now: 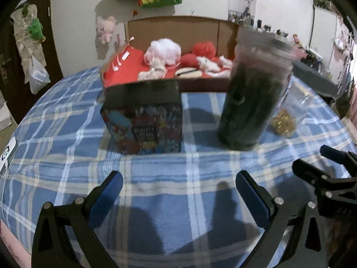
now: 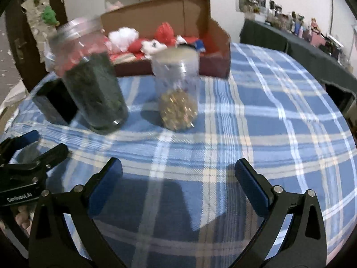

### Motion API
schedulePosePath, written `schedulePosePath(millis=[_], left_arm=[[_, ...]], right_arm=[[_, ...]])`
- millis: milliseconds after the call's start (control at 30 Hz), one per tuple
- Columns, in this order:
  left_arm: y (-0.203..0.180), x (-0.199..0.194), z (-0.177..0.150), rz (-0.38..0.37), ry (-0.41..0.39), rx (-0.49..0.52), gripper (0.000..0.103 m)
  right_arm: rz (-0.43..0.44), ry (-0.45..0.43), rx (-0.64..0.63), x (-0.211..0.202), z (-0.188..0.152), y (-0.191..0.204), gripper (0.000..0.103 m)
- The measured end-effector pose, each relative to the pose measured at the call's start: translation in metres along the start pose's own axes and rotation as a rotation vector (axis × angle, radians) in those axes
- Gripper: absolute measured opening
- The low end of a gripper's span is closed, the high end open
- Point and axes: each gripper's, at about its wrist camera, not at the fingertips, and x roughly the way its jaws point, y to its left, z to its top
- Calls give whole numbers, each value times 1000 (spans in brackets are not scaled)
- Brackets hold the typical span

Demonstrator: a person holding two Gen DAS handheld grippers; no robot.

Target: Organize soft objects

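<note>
A cardboard box [image 1: 174, 28] lined in red stands at the back of the table and holds soft objects: a white fluffy puff [image 1: 164, 51], red yarn balls [image 1: 203, 48] and small white plush pieces [image 1: 209, 65]. In front of it stand a colourful printed box [image 1: 145, 125], a tall clear jar of dark green material [image 1: 250, 102] and a smaller clear jar with gold pieces [image 2: 178, 109]. My left gripper [image 1: 178, 189] hovers open over the plaid cloth, nothing between its fingers. My right gripper [image 2: 178, 176] is open and empty too, short of the gold jar.
A blue and white plaid cloth [image 2: 279, 134] covers the round table. Plush toys hang on the wall [image 1: 104, 29] behind. A dark side table [image 2: 301, 42] with small items stands at the right. The left gripper shows at the right wrist view's left edge [image 2: 29, 158].
</note>
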Motion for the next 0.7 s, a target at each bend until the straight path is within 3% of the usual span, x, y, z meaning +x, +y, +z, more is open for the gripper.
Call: schedulePosePath(millis=[167, 700], left_arm=[[1, 15, -8, 36, 48, -10, 103], [1, 15, -11, 53, 47, -17, 103]], right_arm=[[-49, -2, -7, 3, -4, 1, 103], [-63, 5, -3, 4, -3, 2, 103]])
